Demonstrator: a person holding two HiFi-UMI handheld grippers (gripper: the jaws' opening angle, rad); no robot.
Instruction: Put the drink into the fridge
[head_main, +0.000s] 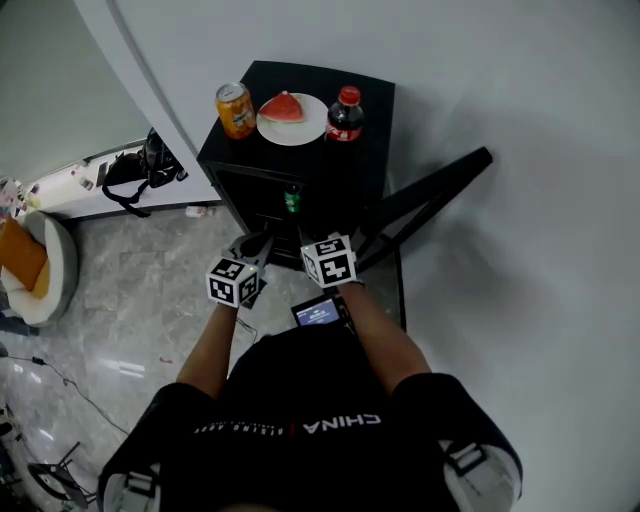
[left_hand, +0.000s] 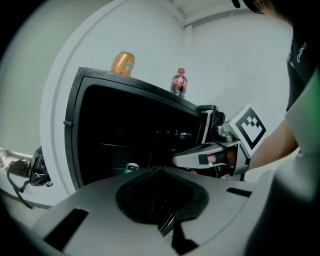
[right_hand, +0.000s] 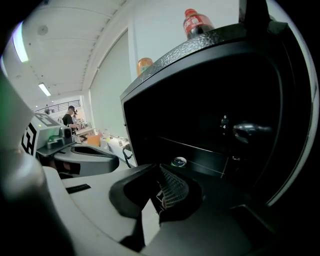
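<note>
Grey left gripper, right gripper, facing fridge

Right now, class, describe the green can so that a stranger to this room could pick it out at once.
Find the black mini fridge against the white wall, its door open. Inside, low down, stands the green can. It alone is green and inside the fridge; the orange can and cola bottle stand on top.

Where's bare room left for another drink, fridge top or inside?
Fridge top is crowded: orange can, plate and cola bottle line up across it, leaving narrow strips before and behind. Inside, shelf beside the green can looks free.
</note>
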